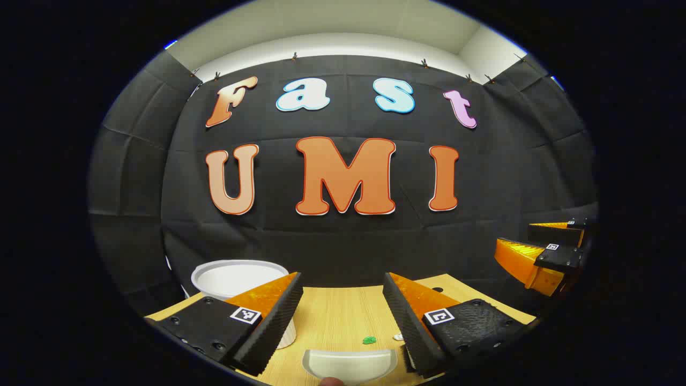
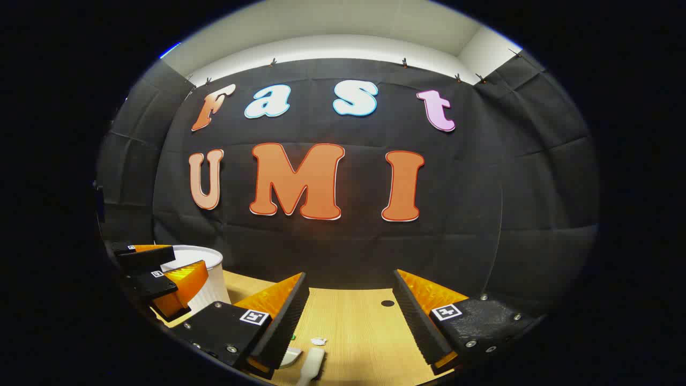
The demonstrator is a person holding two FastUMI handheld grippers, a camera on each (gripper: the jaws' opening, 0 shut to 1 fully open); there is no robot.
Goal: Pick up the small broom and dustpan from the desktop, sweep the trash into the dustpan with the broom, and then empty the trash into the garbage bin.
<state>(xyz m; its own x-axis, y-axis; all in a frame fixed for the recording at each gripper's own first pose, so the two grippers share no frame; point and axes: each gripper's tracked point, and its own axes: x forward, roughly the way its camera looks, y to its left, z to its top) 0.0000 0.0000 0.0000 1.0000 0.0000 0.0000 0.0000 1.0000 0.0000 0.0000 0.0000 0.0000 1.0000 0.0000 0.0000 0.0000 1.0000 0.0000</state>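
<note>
Both tools are seen untouched on the desktop [image 2: 353, 321]; the pick-up step is judged not yet begun.

L gripper [image 1: 343, 305]: jaws spread wide, nothing held betw. them. The dustpan [image 1: 349, 363] is seen just below and ahead of the gap, roughly centred betw. the fingers, its curved rim facing the camera; handle direction cannot be told. A green scrap [image 1: 369, 340] and a white scrap [image 1: 398, 336] lie just beyond it, nearer the R-hand finger. The garbage bin [image 1: 228, 279] stands behind the L-hand finger, partly hidden by it.

R gripper [image 2: 351, 305]: jaws also wide, empty. The broom [image 2: 312, 363] is seen low, by the L-hand finger's tip and off-centre to the L of the gap; its long axis runs approx. fore-aft, along the fingers' line. A second piece of white trash [image 2: 319, 341] lies just ahead of it.

Judgement: L gripper is nearer the dustpan, R nearer the broom. Both objs sit below the jaws, so a descent would be needed. For the broom, a shift towards the L-hand finger is also called for, so that the handle is crossed by the fingers.
</note>
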